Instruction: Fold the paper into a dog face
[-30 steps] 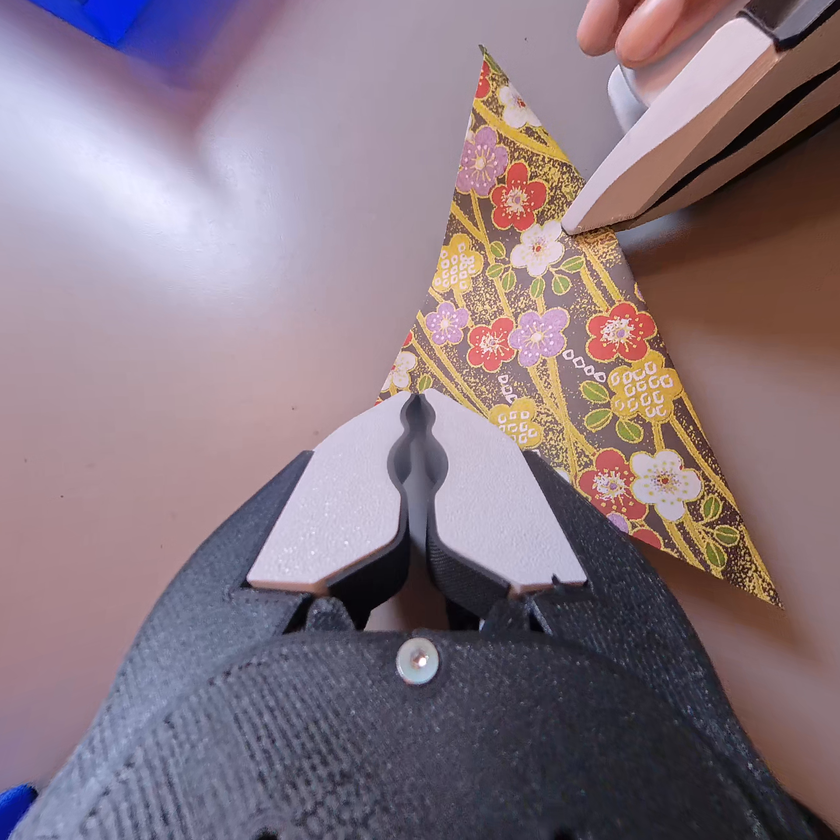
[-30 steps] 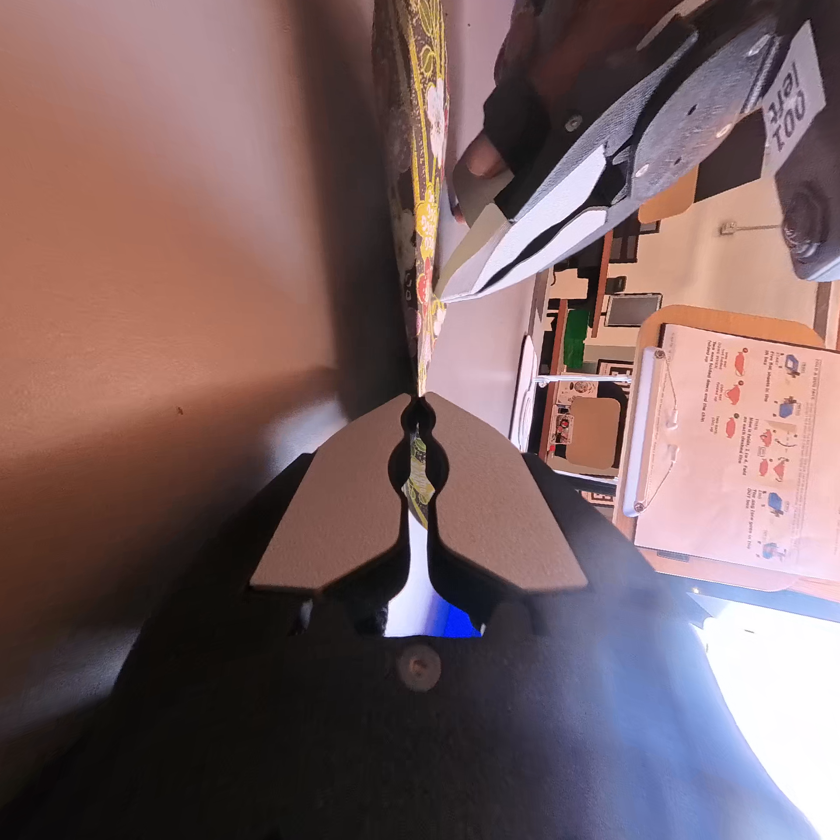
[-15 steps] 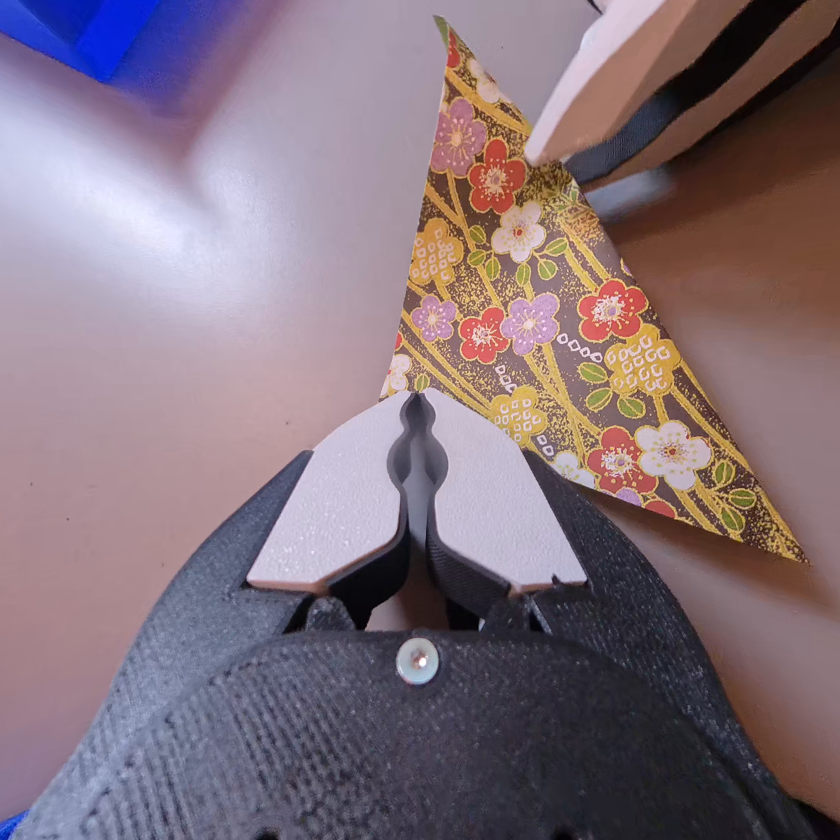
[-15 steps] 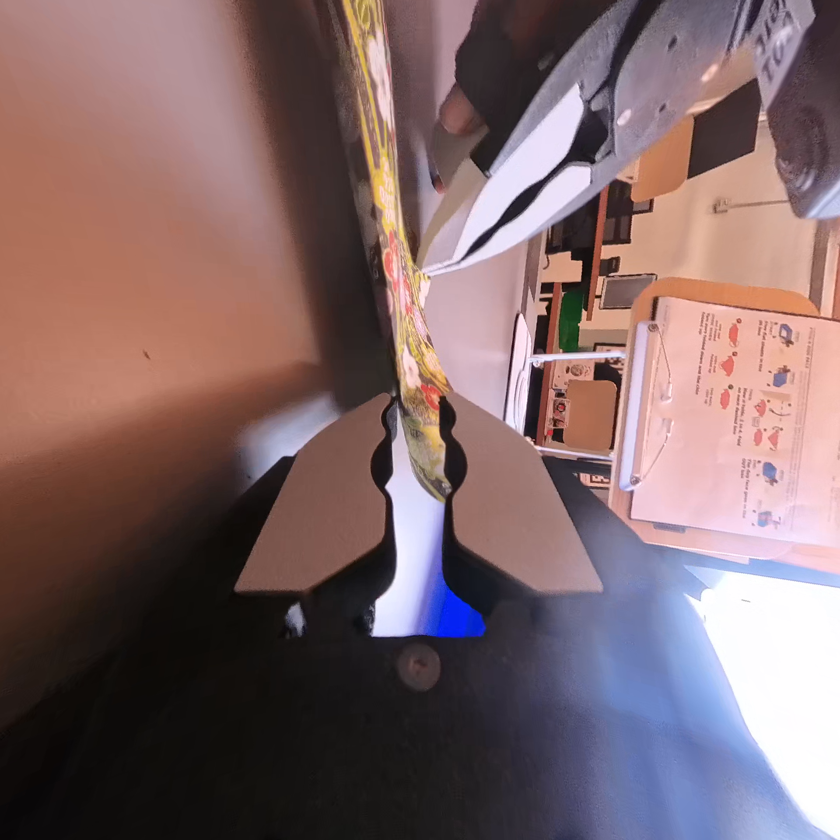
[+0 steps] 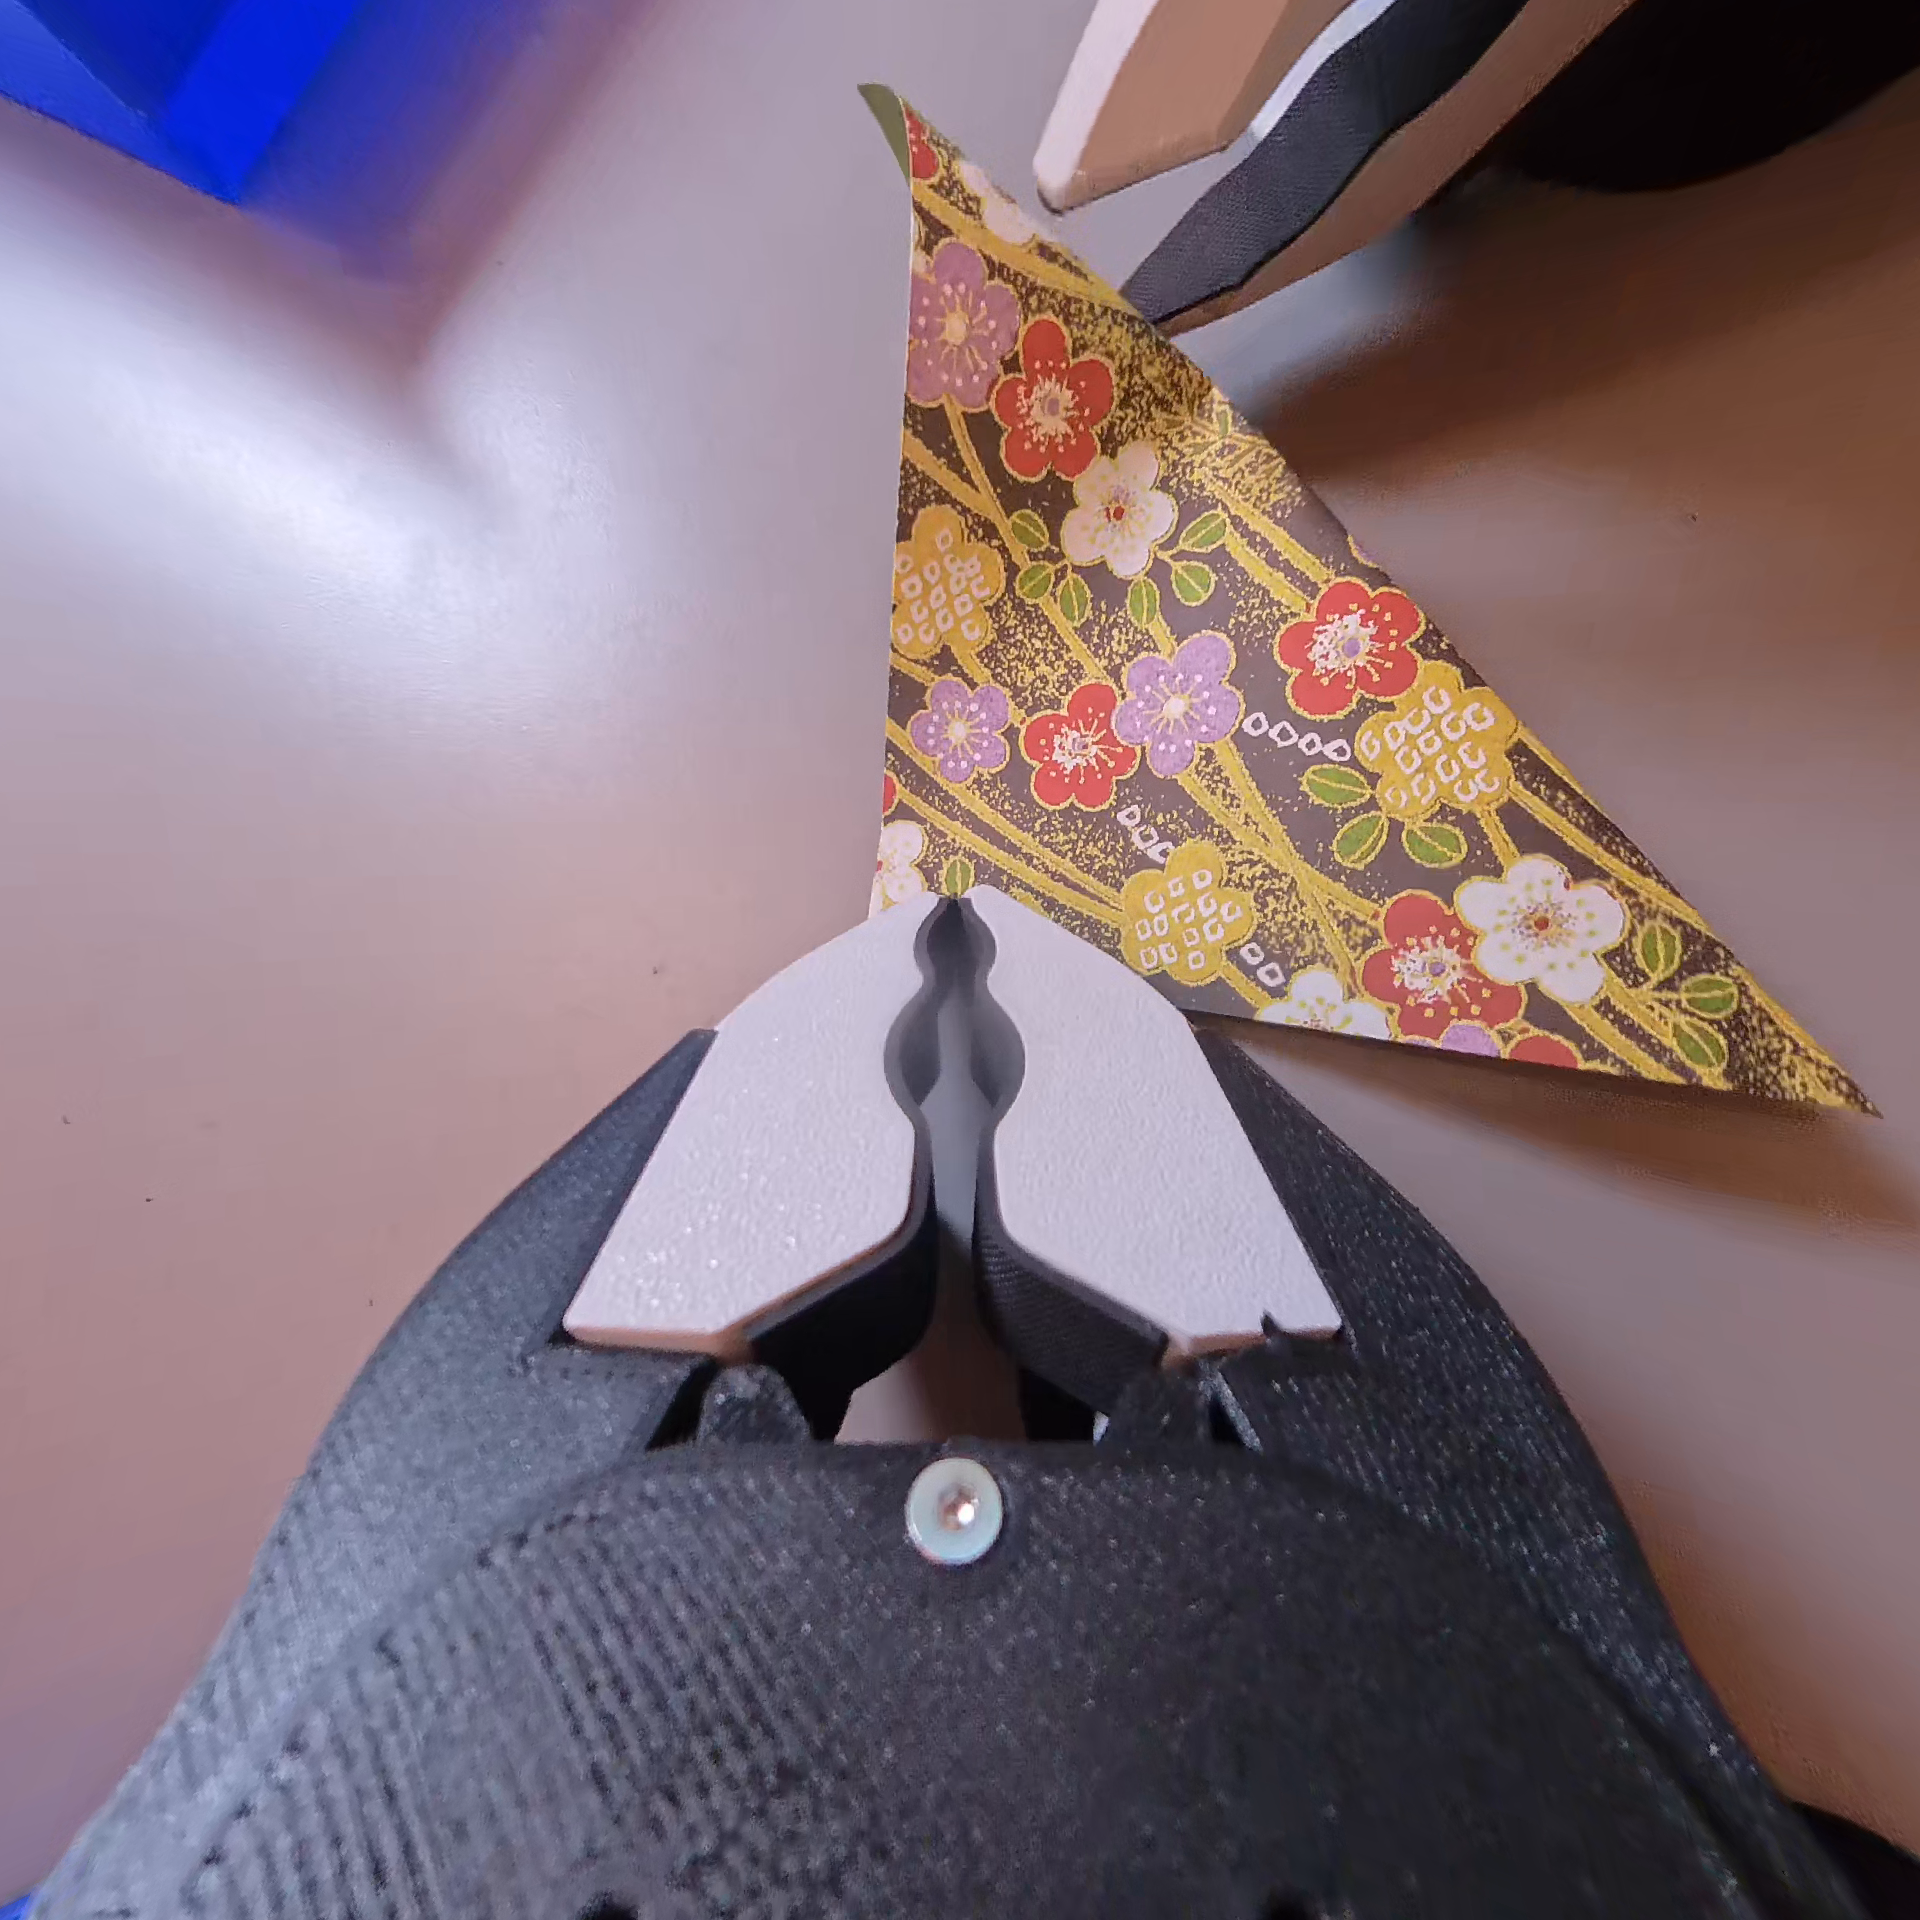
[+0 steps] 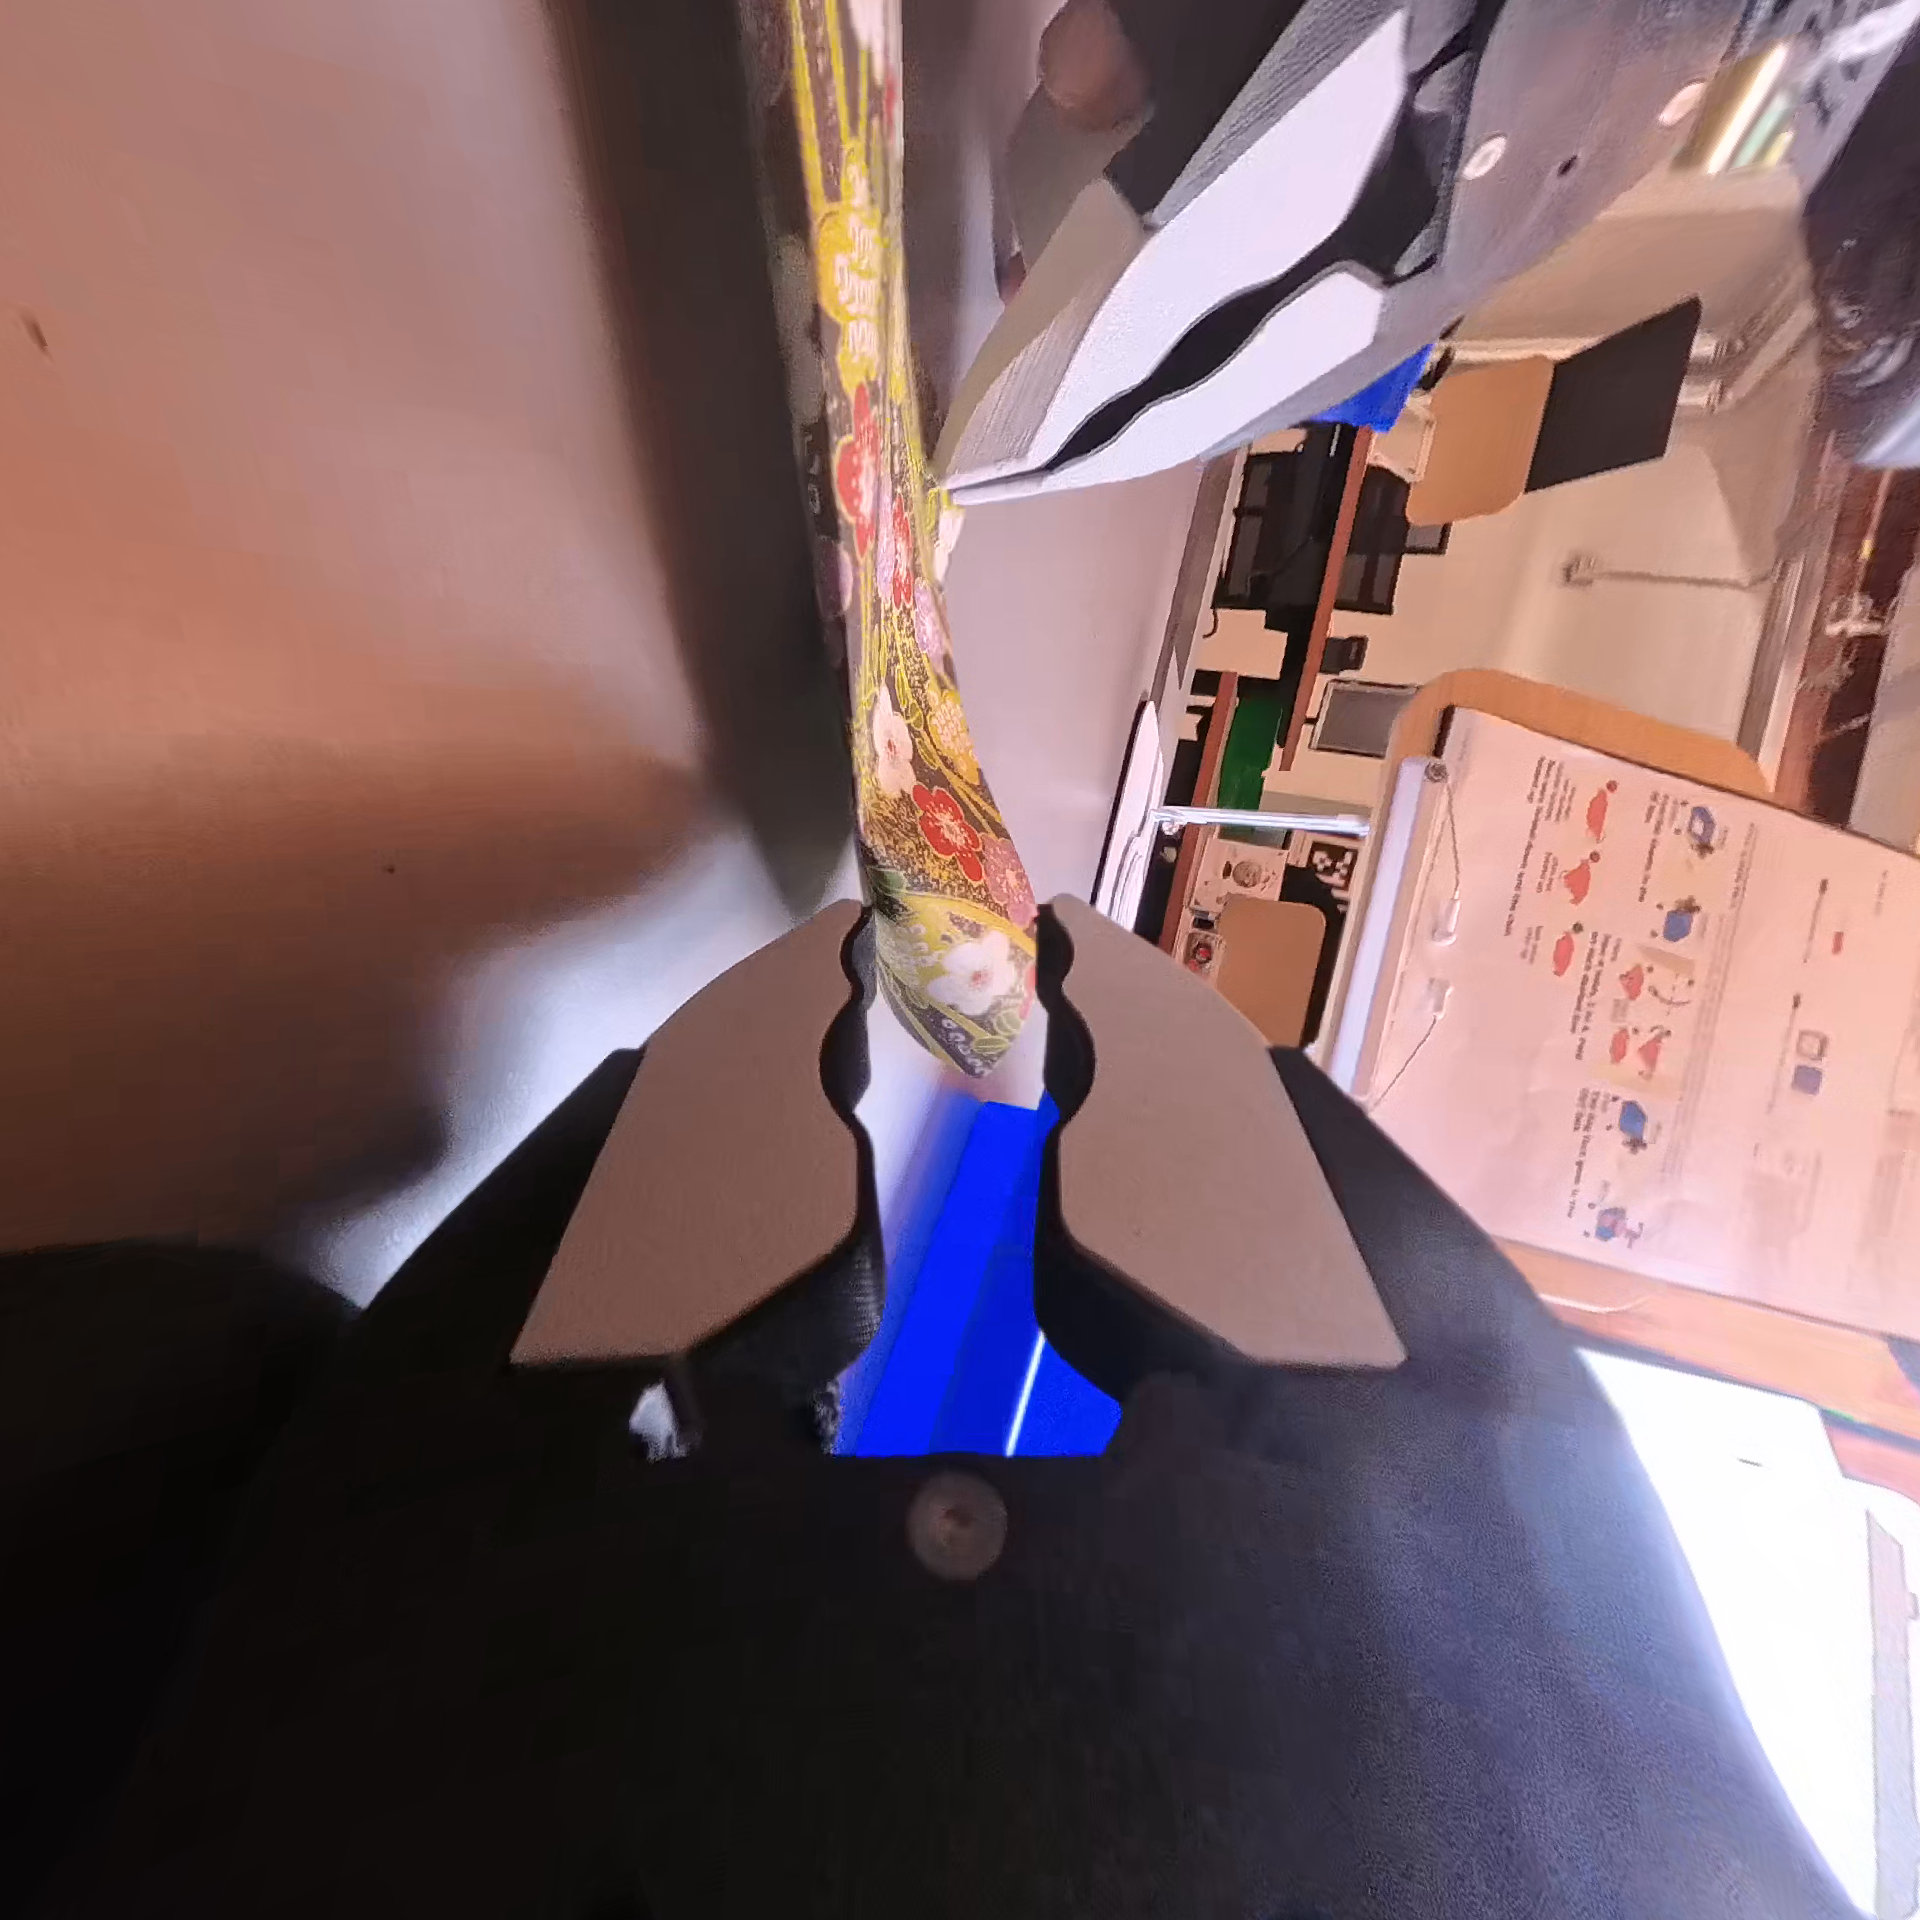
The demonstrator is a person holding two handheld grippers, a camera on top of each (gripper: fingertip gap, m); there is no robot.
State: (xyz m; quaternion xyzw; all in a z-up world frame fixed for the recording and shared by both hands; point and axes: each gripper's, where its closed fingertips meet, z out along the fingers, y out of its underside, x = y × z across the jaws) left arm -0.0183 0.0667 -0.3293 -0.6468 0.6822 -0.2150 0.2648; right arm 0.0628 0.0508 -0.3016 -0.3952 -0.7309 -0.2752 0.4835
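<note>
Left hand-held gripper [image 5: 951, 909] closed on paper [image 5: 1164, 665]; right hand-held gripper [image 6: 951, 920] parted

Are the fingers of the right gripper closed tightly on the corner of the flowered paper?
No, the right gripper stands open, and the paper corner lies loose in the gap.

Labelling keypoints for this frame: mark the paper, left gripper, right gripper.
paper [image 5: 1174, 665], left wrist view, middle of the floral triangle.
left gripper [image 5: 951, 906], left wrist view, where its closed fingertips meet.
right gripper [image 6: 951, 914], right wrist view, gap between its parted fingertips.
</note>
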